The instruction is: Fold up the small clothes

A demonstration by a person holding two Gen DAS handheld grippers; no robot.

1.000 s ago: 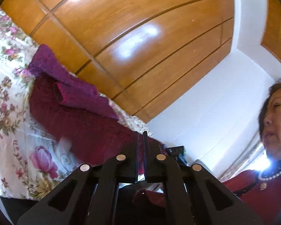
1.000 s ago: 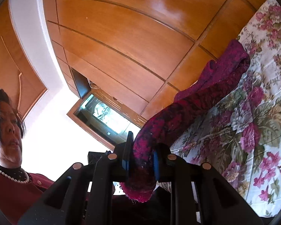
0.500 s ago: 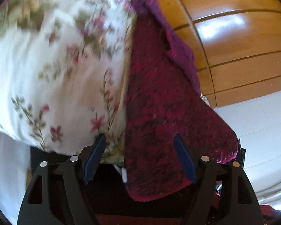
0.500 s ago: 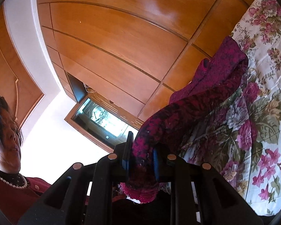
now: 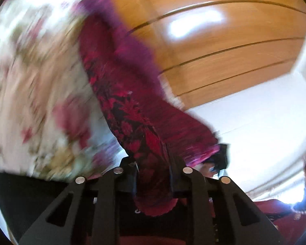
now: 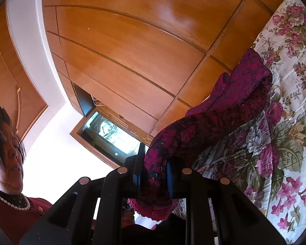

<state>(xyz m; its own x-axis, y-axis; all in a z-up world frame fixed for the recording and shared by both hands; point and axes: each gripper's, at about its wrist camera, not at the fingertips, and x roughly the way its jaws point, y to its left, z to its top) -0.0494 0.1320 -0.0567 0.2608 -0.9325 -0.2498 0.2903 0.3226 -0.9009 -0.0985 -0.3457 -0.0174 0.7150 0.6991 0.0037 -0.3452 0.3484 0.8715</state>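
Garment first: the magenta knit garment (image 5: 120, 94) is now pinched at two places, and I read that from the tongs outward. My left tongs (image 5: 153, 175) are clenched on a bunched hem of it at 6 o'clock in the left wrist view; half a second ago their jaws stood wide apart around the cloth, so the second grip has only just been made. My right tongs (image 6: 153, 175) stay clamped on another gathered edge, as they were a second ago. From each grip the garment rises toward 12 to 1 o'clock and lies partly draped on the floral bedspread (image 6: 291, 122), its far end humped near the wooden wardrobe (image 6: 122, 51). The left view is smeared with motion, so I cannot tell exactly which corner I hold. With both edges held, I judge I can lift and carry one half over the other. Room looks generous on the bedspread at 3 o'clock in the right view; the wardrobe panels close off the far side, and the bed's near edge sits close beneath my tongs.
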